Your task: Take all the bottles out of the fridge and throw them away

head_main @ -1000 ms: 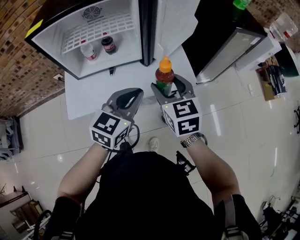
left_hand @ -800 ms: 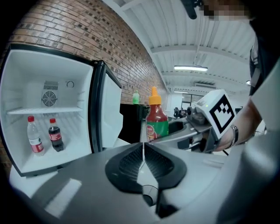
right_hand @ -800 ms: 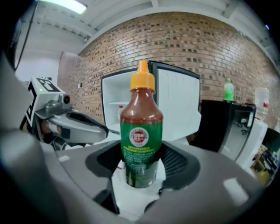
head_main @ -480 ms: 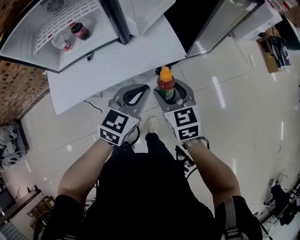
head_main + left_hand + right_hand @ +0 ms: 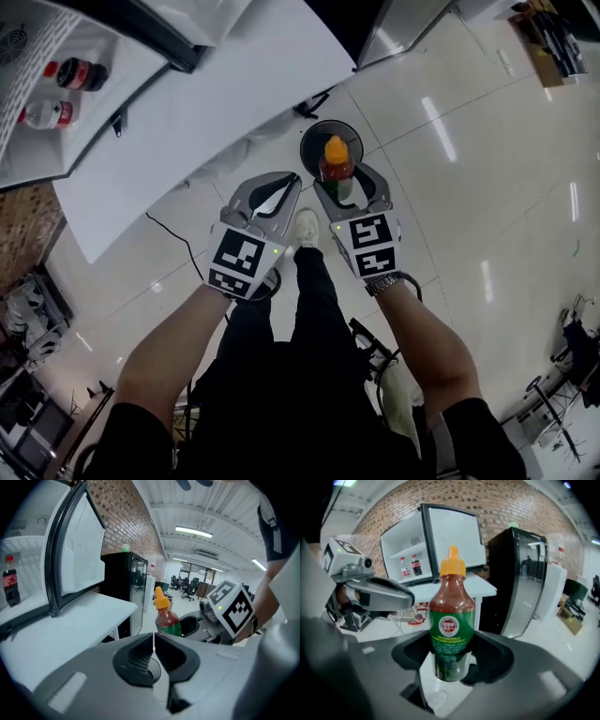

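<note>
At the far left the fridge (image 5: 21, 155) stands open with two bottles (image 5: 75, 73) on its shelf, cut off by the picture's corner. The white table (image 5: 216, 94) beneath it runs out to a long edge, with bare tiled floor (image 5: 487, 187) beyond it. Just past that edge the left gripper (image 5: 278, 190) is pressed closed with nothing in it. Close beside it, the right gripper (image 5: 345, 183) clamps an upright orange-capped sauce bottle (image 5: 336, 161) around its green label. The bottle hangs directly above a dark round bin (image 5: 314, 141) standing on the floor near the table's corner. To the right, the floor lies wide and open. A second ago the fridge filled the upper middle and the bottle hung over the table's edge. Now the fridge has slid to the corner and the bin has come under the bottle.
</note>
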A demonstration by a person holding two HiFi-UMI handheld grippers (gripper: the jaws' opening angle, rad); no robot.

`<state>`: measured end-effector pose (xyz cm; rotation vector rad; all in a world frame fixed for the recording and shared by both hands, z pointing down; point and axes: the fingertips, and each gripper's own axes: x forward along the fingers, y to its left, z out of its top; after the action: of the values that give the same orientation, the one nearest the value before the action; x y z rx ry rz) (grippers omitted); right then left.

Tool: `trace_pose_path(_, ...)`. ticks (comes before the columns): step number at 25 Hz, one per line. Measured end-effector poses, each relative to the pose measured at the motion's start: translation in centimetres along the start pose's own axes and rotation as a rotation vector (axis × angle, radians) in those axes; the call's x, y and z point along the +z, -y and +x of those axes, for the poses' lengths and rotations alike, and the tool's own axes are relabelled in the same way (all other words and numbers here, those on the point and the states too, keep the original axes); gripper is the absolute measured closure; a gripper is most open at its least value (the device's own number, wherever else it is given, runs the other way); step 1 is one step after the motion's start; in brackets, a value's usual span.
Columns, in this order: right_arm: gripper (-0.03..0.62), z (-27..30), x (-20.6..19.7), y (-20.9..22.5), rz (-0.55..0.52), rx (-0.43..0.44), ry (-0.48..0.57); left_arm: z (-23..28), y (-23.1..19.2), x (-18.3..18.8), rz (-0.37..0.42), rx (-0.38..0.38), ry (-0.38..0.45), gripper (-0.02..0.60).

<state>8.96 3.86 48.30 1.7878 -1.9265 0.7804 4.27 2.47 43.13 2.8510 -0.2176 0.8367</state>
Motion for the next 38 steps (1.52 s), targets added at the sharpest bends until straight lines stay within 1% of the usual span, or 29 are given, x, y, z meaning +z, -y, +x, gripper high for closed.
trace_pose_path(5, 0.318, 4.7, -7.0, 2.1, 0.071, -0.026, -0.084, 5.4, 0.5, -5.2, 0.022, -0.06, -0.067, 0.569)
trace_pose_path(10, 0.318, 10.1, -13.2, 4.8, 0.109, -0.035, -0.151, 10.1, -0.5, -9.1, 0.022, -0.074, -0.122, 0.569)
trace_pose_path(15, 0.318, 14.6, -18.7, 7.0, 0.16, -0.043, -0.23, 13.3, -1.1, -12.2, 0.013, -0.079, -0.168, 0.568)
trace_pose_path(21, 0.318, 19.6, -23.0, 8.7, 0.177, -0.047, -0.316, 14.7, -2.2, -14.3, -0.014, -0.075, -0.195, 0.569)
trace_pose_path(24, 0.318, 22.0, -24.8, 9.7, 0.141, -0.043, -0.37, 14.5, -2.8, -15.0, -0.023, -0.069, -0.208, 0.569)
trace_pose_path(27, 0.318, 23.8, -26.6, 10.7, 0.133, -0.047, -0.417, 14.2, -3.8, -15.8, -0.036, -0.047, -0.217, 0.569)
trace_pose_path(34, 0.318, 26.7, -29.8, 12.1, 0.113, -0.077, -0.476, 14.4, -5.6, -17.9, -0.061, -0.024, -0.241, 0.568)
trace_pose_path(38, 0.319, 27.2, -30.4, 12.6, 0.133, -0.095, -0.487, 14.7, -5.7, -18.8, -0.077, -0.026, -0.252, 0.569)
